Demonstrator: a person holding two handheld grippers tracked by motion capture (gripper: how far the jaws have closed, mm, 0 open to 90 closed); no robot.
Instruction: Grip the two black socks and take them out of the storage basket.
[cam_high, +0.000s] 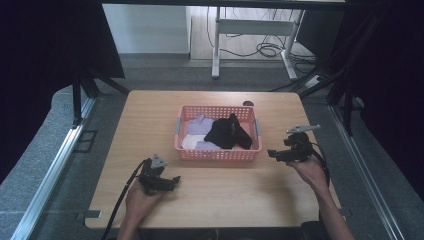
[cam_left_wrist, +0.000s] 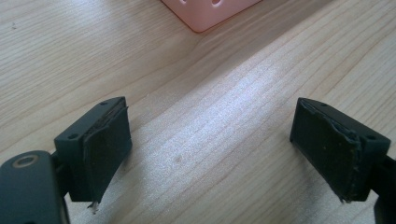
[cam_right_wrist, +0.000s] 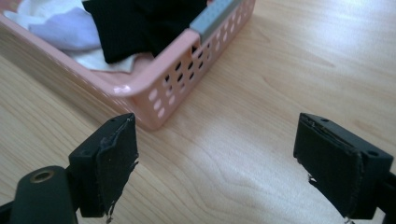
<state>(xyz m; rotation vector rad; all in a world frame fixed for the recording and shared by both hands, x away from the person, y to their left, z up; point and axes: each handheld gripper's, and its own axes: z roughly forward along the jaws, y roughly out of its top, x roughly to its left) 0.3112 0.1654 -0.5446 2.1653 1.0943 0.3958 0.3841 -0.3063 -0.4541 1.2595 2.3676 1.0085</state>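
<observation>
Ahead of both sets of jaws, wooden table (cam_high: 150, 120), broad and bare around the middle. Beyond the jaw tips, pink basket (cam_high: 218, 154), sitting mid-table with clothes heaped inside: black garment (cam_high: 226, 131) draped on top, pale lilac piece (cam_high: 199, 124) and white piece (cam_high: 191, 141) underneath. Looks like sorting or emptying work, and by the look of it barely begun, everything in the basket, nothing laid out on the wood. Right gripper (cam_high: 272, 153) off the basket's right end, jaws spread wide, nothing between them; basket corner just past its left jaw in the right gripper view. Left gripper (cam_high: 176, 178) in front of the basket, jaws also wide apart, empty, only wood grain between. First grab probably the black garment.
</observation>
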